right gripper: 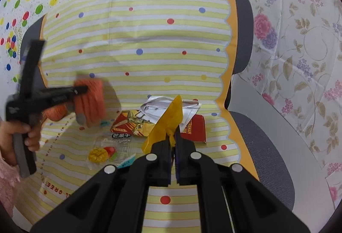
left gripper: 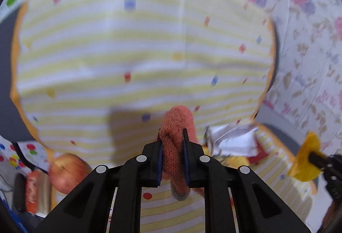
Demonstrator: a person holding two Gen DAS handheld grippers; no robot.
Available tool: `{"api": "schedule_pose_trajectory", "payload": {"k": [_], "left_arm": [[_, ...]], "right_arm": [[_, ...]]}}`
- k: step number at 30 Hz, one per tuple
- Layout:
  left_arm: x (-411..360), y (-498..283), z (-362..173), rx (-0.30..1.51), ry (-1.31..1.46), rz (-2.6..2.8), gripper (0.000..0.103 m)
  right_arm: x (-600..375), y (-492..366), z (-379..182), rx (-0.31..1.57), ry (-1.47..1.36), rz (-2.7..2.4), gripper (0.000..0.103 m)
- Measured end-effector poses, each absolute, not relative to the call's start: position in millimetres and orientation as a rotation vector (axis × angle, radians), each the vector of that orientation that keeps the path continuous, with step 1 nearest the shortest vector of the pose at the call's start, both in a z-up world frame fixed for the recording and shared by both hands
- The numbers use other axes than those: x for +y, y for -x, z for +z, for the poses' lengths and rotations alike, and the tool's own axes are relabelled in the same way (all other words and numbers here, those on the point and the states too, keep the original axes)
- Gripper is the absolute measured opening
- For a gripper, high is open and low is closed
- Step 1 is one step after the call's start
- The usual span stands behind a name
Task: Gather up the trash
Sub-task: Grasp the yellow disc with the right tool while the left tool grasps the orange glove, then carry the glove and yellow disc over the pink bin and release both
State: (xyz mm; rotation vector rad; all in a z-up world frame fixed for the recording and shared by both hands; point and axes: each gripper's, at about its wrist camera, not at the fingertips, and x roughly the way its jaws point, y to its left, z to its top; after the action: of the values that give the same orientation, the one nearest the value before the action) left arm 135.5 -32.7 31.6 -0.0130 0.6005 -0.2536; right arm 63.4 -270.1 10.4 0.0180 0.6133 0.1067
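- Left gripper [left gripper: 172,158]: jaws clamped on an orange knitted glove [left gripper: 178,138], folded, grey cuff end hanging below the pads; held clear of the striped cloth [left gripper: 106,51].
- Right gripper [right gripper: 173,136]: jaws pinched tight on a yellow wrapper [right gripper: 168,119], its long axis running up and away from the fingertips.
- Remaining trash lies on the cloth just ahead of the right gripper: red snack packet [right gripper: 130,123], silver foil [right gripper: 158,106], clear mango-candy wrapper [right gripper: 109,147] nearer and to its left.
- Right hand is nearer the pile; left sits off to its left.
- Both grippers full, so no bin in view; judged next: drop loads first.
- Apple [left gripper: 68,173] near left gripper: not trash.
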Motion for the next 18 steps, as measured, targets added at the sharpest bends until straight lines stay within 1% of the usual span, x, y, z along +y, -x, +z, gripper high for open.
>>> {"api": "schedule_pose_trajectory", "payload": {"k": [2, 6, 15, 18], "left_arm": [[-37.5, -110.0, 51.7, 0.558, -0.022, -0.253, 0.016], [-44.4, -70.1, 57.9, 0.545, -0.045, -0.266, 0.016], [-62.9, 9.9, 13.4, 0.598, -0.019, -0.315, 0.016], [-70.8, 29.0, 6.7, 0.594, -0.020, -0.347, 0.016]], "right_arm": [[-271.4, -53.6, 18.5, 0.595, -0.035, 0.112, 0.003], [-271.2, -34.4, 26.4, 0.583, -0.041, 0.118, 0.003], [-274.6, 22.3, 18.0, 0.608, -0.057, 0.120, 0.003], [-278.4, 38.0, 11.5, 0.624, -0.052, 0.106, 0.003]]}}
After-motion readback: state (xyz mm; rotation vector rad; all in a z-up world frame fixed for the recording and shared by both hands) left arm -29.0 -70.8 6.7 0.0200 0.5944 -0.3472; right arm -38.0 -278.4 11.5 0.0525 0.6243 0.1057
